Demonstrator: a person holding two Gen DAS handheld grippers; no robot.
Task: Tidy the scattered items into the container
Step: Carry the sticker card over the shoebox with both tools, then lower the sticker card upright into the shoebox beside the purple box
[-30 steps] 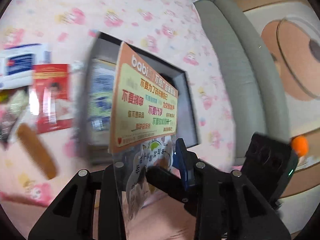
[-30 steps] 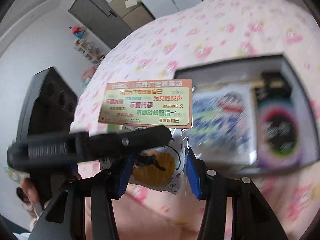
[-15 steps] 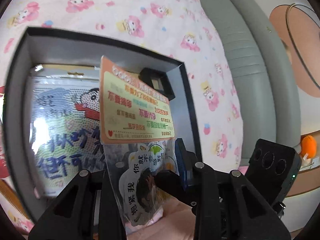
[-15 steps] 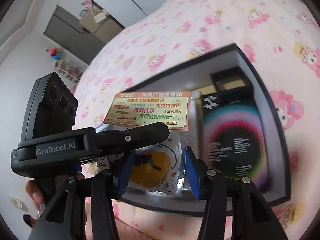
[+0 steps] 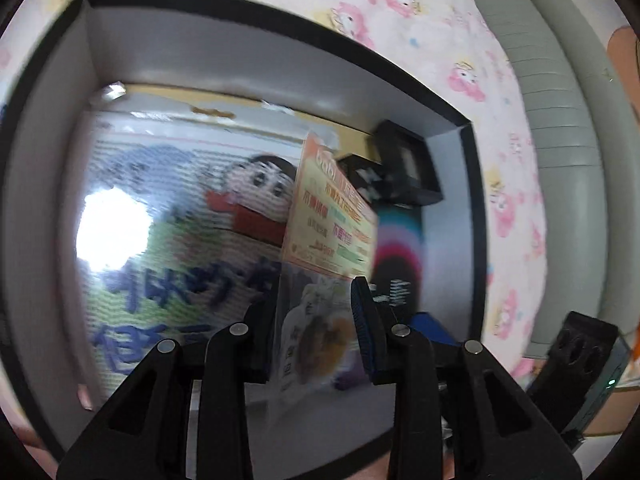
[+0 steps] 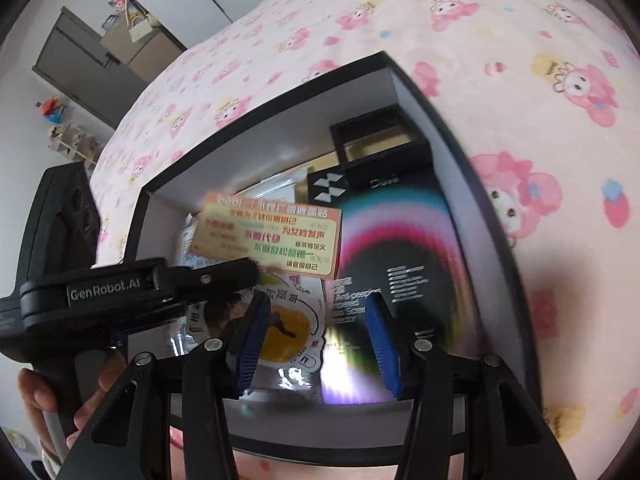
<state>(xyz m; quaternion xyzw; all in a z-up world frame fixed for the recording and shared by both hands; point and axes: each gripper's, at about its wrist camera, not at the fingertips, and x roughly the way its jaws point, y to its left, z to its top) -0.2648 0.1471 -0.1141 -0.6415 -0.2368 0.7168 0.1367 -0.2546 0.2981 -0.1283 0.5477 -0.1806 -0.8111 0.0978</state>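
Both tongs hang over the open box, low in each frame. Left tongs (image 5: 316, 332) are pinching a clear sticker packet (image 5: 316, 280) with an orange card top, held on edge at the middle of the left view; in the right view that same tool (image 6: 240, 276) reaches in from the left edge and the packet (image 6: 272, 240) shows flat-on, just left of centre. Right tongs (image 6: 316, 344) stand spread with nothing between the blue pads (image 6: 380, 344), just in front of the packet's lower part.

Under the packet lies the black-rimmed box (image 5: 256, 8), grey inside, filling most of both views (image 6: 448, 128). Inside it, a glossy cartoon packet (image 5: 172, 220) covers the left half of the left view. A black carton with rainbow rings (image 6: 400, 248) lies along the right side, and a small black box (image 6: 380, 140) sits at its far end.

Around it spreads a pink cartoon bedsheet (image 6: 500, 20). Someone's fingers (image 6: 36, 392) grip the left handle at lower left.
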